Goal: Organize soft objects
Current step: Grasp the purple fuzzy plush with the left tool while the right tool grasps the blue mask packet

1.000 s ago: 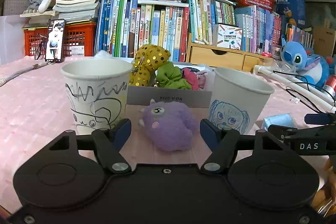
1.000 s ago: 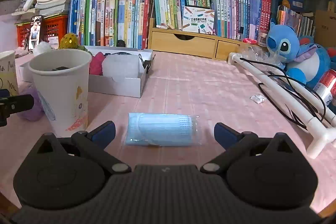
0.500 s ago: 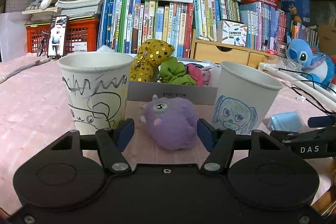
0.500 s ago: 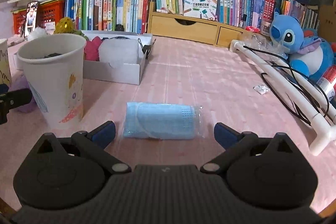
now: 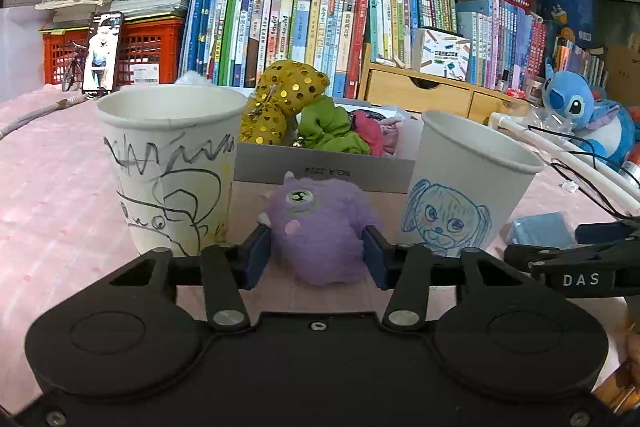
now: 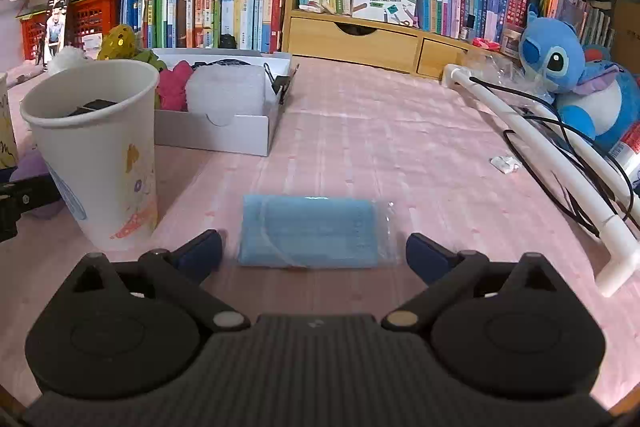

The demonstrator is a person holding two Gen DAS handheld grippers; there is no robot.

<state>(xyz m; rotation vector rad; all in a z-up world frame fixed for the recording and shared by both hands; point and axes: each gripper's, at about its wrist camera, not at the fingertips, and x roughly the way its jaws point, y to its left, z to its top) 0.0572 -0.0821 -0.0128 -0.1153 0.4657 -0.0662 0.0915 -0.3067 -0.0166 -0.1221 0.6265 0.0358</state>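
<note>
Between two paper cups (image 5: 172, 167), left hand-held gripper (image 5: 318, 253) closes onto purple plush monster (image 5: 318, 231), pads touching, for lifting; right hand-held gripper (image 6: 312, 253) wide, straddling packaged blue mask (image 6: 312, 231).

The purple plush (image 5: 318, 227) sits hemmed between two paper cups (image 5: 168, 171) (image 5: 468, 187), the white box (image 5: 324, 171) close behind it. To the right, pink tabletop (image 6: 392, 135) lies clear around the blue mask packet (image 6: 316, 231), until the white pipe and cables (image 6: 560, 167).
</note>
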